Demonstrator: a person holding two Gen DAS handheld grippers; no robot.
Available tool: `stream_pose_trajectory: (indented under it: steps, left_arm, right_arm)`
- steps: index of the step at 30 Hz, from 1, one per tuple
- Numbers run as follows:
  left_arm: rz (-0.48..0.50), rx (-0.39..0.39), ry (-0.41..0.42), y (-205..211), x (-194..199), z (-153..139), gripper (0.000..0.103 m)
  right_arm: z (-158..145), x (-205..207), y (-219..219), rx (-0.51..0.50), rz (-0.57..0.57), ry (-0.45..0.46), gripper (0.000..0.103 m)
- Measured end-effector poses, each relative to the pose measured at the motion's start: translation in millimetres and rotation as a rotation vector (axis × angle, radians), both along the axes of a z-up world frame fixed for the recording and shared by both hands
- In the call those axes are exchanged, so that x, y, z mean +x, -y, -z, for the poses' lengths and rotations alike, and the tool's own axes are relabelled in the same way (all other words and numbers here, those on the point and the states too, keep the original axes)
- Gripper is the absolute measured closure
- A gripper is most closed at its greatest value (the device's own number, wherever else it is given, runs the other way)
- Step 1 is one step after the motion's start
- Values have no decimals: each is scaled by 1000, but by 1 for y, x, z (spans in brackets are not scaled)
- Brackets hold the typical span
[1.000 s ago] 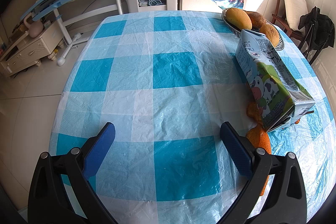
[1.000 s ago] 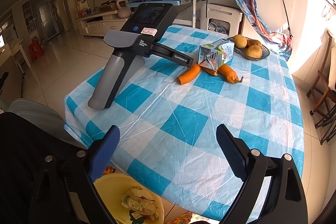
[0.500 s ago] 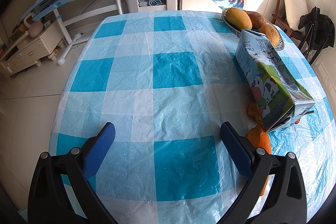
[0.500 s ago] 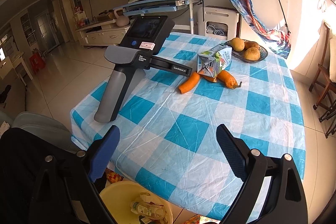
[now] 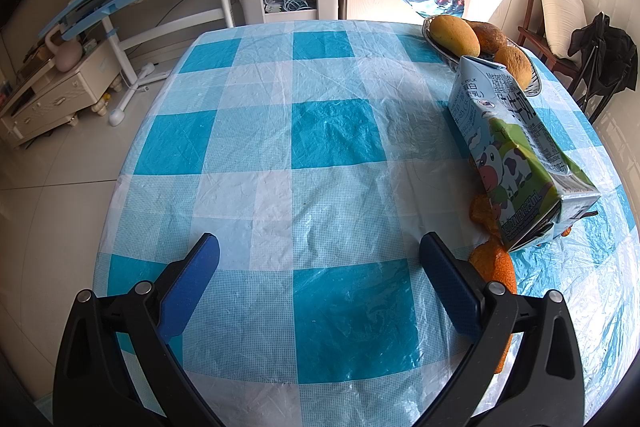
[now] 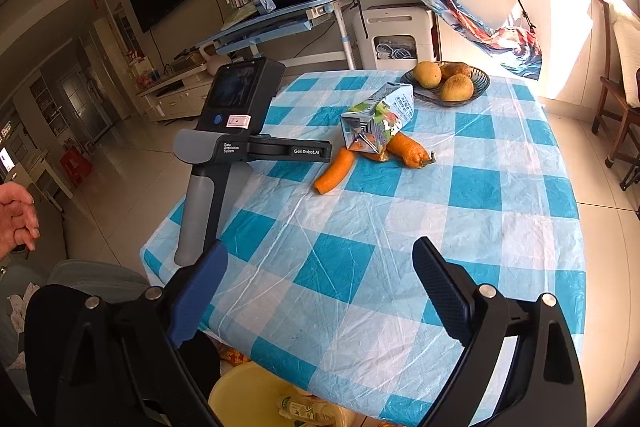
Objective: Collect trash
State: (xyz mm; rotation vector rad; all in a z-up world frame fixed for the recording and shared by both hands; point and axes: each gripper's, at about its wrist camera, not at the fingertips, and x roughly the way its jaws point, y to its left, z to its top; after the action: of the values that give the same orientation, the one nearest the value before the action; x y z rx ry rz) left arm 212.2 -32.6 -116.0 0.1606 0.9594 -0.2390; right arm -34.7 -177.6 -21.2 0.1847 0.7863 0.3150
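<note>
While the left gripper [image 5: 318,281] rests on the blue-checked bench [image 5: 332,139], fingers spread and empty, the blue-and-green cardboard milk carton [image 5: 516,155] lies just right of them, long axis running away; the right gripper [image 6: 320,301], equally spread, hovers farther off.

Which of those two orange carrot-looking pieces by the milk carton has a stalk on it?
The orange piece right of the milk carton in the right wrist view: a dark stalk curls from its end. The other orange piece, nearer the left gripper, ends bluntly.

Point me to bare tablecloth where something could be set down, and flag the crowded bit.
Free: the near half of the table, between the right tongs and the orange peels. Also the far-left squares ahead of the left tongs. Crowded: milk carton lying on the peels, fruit bowl just behind.
</note>
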Motion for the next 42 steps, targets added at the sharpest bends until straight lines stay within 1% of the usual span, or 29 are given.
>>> stream_pose_trajectory:
  steps: [2,5,10,16,17,19,20,22,24,25,26,28,29,30,31,33,35,37,38,39,40,41,42]
  left_arm:
    - [0,0,0,0,0,0,7]
    - [0,0,0,0,0,0,7]
    - [0,0,0,0,0,0,7]
    - [-3,0,-2,0,0,0,7]
    - [9,3,-11,0,-1,0,7]
    - [82,8,-32,-2,-4,-1,7]
    - [96,3,-35,-4,-7,-2,7]
    - [91,-28,-33,-9,-12,-7,7]
    - [122,-124,-7,-14,-22,-19,7]
    - [144,-159,5,-15,-28,-25,7]
    - [171,-183,15,-12,-35,-31,7]
    - [244,-209,25,-2,-48,-37,7]
    - [274,-202,24,7,-54,-35,7]
    - [292,-187,18,15,-57,-33,7]
    - [303,-180,7,21,-59,-29,7]
    - [309,-191,-23,30,-58,-21,7]
    - [284,-216,-47,32,-54,-16,7]
    - [262,-240,-67,32,-50,-10,10]
    - [252,-239,-75,32,-47,-7,16]
    - [253,-236,-60,32,-46,-7,20]
    - [253,-229,-58,32,-46,-7,23]
    - [254,-223,-51,31,-46,-7,30]
    - [254,-225,-50,30,-47,-7,39]
  right_arm:
    - [2,12,7,1,11,-16,13]
    - [1,34,17,11,21,-16,13]
    - [5,79,21,2,12,-18,13]
    - [17,137,25,101,6,-94,13]
    - [19,148,25,115,14,-113,13]
    - [25,169,27,151,41,-168,13]
    - [30,179,28,163,57,-198,13]
    - [39,197,29,180,73,-252,13]
    - [47,209,30,189,88,-287,13]
    - [50,214,31,207,92,-300,15]
    - [53,217,34,233,98,-310,27]
    - [58,222,41,311,101,-329,42]
    - [60,223,45,357,105,-331,60]
    - [60,223,50,404,106,-331,61]
    - [59,221,53,420,116,-326,61]
    - [53,218,57,433,115,-307,63]
    - [49,213,59,439,110,-291,63]
    - [42,206,64,463,107,-260,63]
    - [36,202,67,473,108,-239,63]
    - [29,198,71,488,105,-213,63]
    - [23,194,75,505,99,-190,64]
    - [16,188,78,517,93,-173,64]
    - [10,181,81,523,87,-155,64]
